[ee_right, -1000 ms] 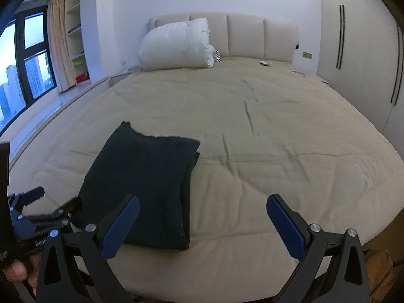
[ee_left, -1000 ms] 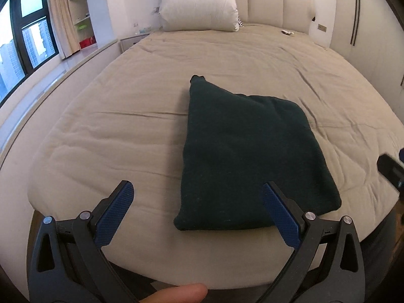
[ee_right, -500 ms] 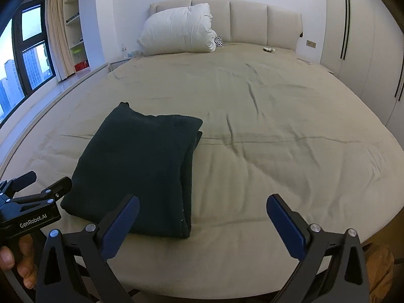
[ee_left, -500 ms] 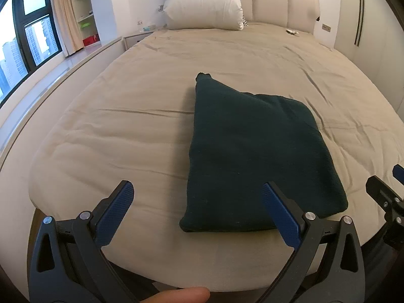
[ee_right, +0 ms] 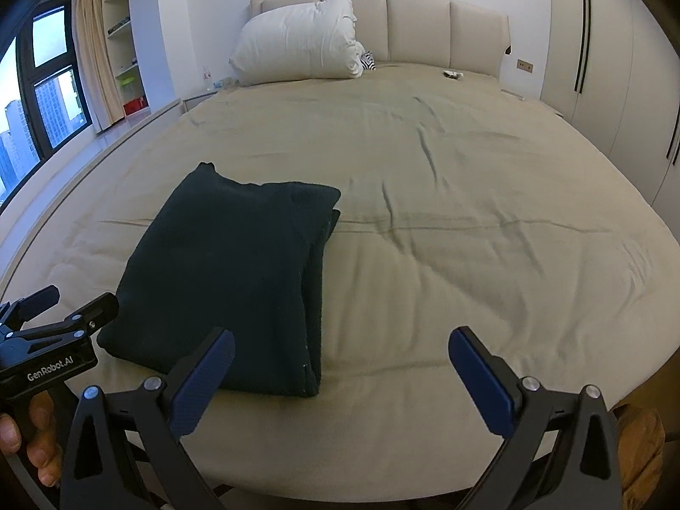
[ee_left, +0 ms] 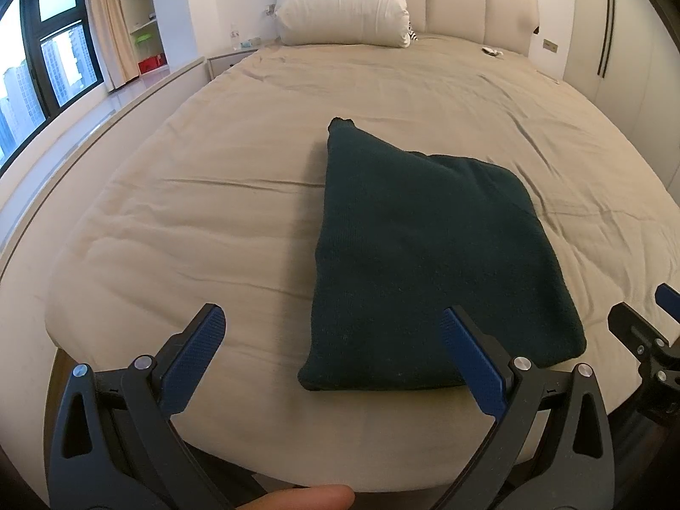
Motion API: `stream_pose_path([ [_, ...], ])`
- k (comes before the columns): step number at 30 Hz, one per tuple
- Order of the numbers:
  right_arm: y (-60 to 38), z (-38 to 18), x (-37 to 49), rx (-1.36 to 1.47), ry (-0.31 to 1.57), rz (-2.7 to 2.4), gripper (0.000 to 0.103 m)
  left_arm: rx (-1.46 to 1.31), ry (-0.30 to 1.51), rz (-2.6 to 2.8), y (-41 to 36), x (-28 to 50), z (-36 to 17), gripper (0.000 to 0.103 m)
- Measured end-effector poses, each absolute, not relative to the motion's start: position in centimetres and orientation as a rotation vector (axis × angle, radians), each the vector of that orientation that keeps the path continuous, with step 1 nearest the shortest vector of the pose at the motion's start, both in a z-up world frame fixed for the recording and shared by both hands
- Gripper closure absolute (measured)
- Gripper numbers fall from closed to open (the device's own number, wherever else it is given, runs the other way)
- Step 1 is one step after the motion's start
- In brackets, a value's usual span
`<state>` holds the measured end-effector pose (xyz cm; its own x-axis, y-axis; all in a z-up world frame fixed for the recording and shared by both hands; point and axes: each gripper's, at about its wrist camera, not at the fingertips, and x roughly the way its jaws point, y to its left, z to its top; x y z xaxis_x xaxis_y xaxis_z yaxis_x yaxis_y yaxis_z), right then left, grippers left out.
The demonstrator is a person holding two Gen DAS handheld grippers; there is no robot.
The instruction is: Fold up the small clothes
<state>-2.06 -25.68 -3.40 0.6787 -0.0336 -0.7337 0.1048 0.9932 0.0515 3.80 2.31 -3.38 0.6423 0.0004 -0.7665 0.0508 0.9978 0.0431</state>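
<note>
A dark green knitted garment (ee_left: 429, 255) lies folded into a rectangle near the foot of the beige bed (ee_left: 212, 212); it also shows in the right wrist view (ee_right: 229, 284). My left gripper (ee_left: 331, 348) is open and empty, held above the bed's foot edge in front of the garment's near left corner. My right gripper (ee_right: 340, 374) is open and empty, just right of the garment's near right corner. The left gripper also shows at the left edge of the right wrist view (ee_right: 59, 318).
A white pillow (ee_left: 340, 4) leans on the headboard (ee_right: 425, 25). A small striped item (ee_right: 367, 61) lies beside it and a small object (ee_right: 452, 74) sits near the far right. Window (ee_left: 42, 63) and shelves on the left, wardrobe (ee_right: 616, 85) on the right.
Both grippers have risen and pulled back slightly from the folded garment, staying open. The garment lies still.
</note>
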Motion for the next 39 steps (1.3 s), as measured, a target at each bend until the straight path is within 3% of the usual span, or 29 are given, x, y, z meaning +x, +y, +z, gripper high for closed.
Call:
stream_pose_path([
  [39,-25.78,-3.62,-2.06,0.100,0.832,-0.076,0.000,0.050,0.882,-0.031,2.39,4.01,-3.53,0.000],
])
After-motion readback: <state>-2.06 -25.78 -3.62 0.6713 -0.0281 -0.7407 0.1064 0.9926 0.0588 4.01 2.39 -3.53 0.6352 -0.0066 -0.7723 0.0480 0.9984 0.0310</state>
